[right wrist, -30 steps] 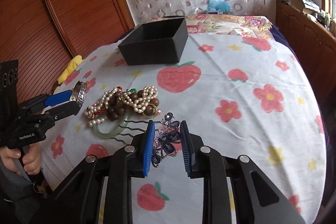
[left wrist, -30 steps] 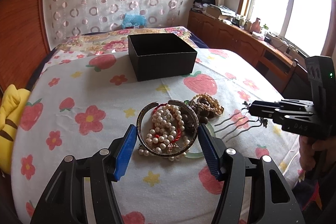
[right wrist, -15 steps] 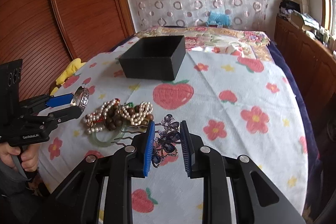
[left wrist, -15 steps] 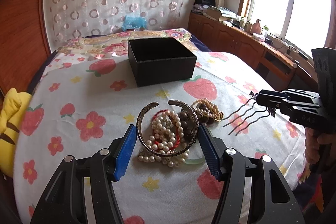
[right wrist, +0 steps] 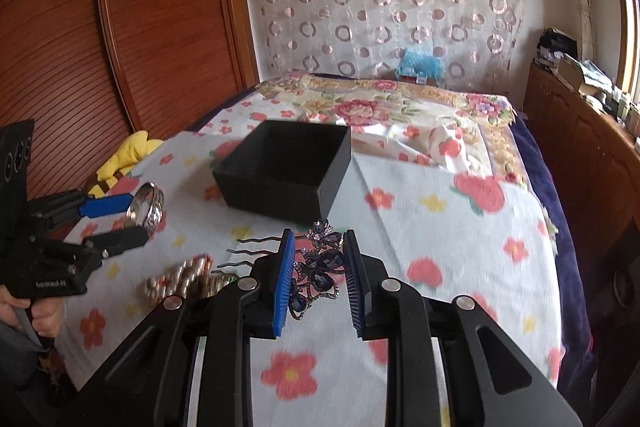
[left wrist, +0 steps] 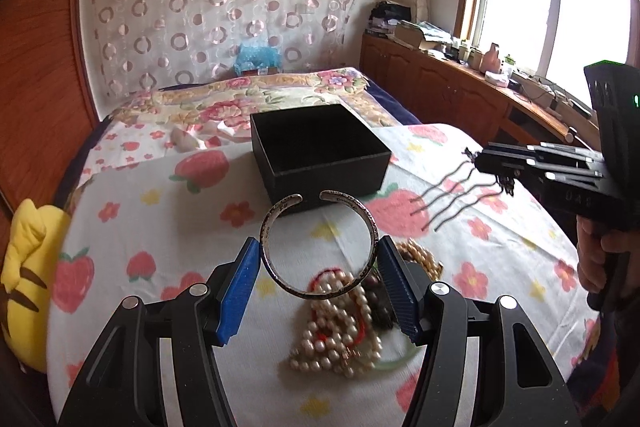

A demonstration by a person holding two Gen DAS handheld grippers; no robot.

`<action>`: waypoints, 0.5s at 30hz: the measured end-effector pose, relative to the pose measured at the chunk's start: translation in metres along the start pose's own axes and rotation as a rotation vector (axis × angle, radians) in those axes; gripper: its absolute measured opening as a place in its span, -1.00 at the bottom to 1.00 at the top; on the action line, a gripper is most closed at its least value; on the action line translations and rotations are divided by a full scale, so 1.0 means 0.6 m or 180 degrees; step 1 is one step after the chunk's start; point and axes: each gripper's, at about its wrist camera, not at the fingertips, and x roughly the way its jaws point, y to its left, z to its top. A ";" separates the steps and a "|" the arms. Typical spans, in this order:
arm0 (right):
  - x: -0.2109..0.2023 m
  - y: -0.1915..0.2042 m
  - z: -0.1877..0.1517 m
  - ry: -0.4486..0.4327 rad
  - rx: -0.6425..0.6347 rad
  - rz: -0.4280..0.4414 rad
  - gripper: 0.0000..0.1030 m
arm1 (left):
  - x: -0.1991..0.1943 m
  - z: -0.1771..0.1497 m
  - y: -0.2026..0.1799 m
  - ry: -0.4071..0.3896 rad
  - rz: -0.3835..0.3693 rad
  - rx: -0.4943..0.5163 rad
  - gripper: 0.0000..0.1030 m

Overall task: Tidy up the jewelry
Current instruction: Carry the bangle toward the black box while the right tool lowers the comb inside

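My left gripper is shut on a silver cuff bangle and holds it in the air, above a pile of pearl and bead strands. My right gripper is shut on a dark blue jewelled hair comb with wavy prongs, also lifted. An open black box stands on the bed beyond both; it also shows in the right wrist view. The left gripper and bangle show at the left of the right wrist view.
The bed has a white sheet with strawberries and flowers. A yellow plush toy lies at its left edge beside a wooden headboard. A wooden cabinet runs under the window on the right.
Both grippers have risen from the bed and moved toward the box. The bangle and the hair comb left the pile and now hang in the air.
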 end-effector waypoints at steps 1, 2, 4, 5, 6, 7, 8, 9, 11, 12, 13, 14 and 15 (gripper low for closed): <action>0.003 0.001 0.006 -0.0015 -0.0014 0.0003 -0.48 | 0.004 0.002 0.001 0.0001 -0.0002 -0.0004 0.12; 0.008 -0.001 0.017 -0.0035 -0.0034 0.0005 -0.48 | 0.009 0.007 0.004 0.0001 -0.0008 -0.0014 0.12; 0.018 -0.002 0.035 -0.0064 -0.0053 0.0008 -0.48 | 0.018 0.018 0.010 -0.0005 -0.0009 -0.0033 0.12; 0.026 -0.004 0.046 -0.0071 -0.0060 0.0013 -0.48 | 0.021 0.023 0.013 -0.0012 -0.0009 -0.0042 0.12; 0.034 -0.006 0.055 -0.0073 -0.0063 0.0017 -0.48 | 0.025 0.030 0.016 -0.0014 -0.0009 -0.0051 0.12; 0.039 -0.008 0.062 -0.0076 -0.0065 0.0020 -0.48 | 0.027 0.032 0.016 -0.0018 -0.0007 -0.0055 0.12; 0.046 -0.011 0.069 -0.0081 -0.0070 0.0028 -0.48 | 0.031 0.040 0.021 -0.0026 -0.0009 -0.0061 0.12; 0.053 -0.013 0.076 -0.0085 -0.0079 0.0037 -0.48 | 0.034 0.045 0.023 -0.0026 -0.0008 -0.0063 0.12; 0.073 -0.017 0.095 -0.0089 -0.0092 0.0050 -0.48 | 0.040 0.057 0.029 -0.0036 -0.0002 -0.0061 0.12; 0.085 -0.019 0.105 -0.0092 -0.0096 0.0065 -0.48 | 0.044 0.063 0.032 -0.0039 -0.0004 -0.0063 0.12; 0.094 -0.019 0.111 -0.0094 -0.0108 0.0076 -0.48 | 0.047 0.070 0.035 -0.0039 -0.0006 -0.0063 0.12; 0.105 -0.019 0.119 -0.0093 -0.0129 0.0078 -0.48 | 0.051 0.077 0.039 -0.0043 -0.0004 -0.0065 0.12; 0.114 -0.018 0.124 -0.0091 -0.0146 0.0075 -0.48 | 0.055 0.083 0.042 -0.0048 -0.0002 -0.0070 0.12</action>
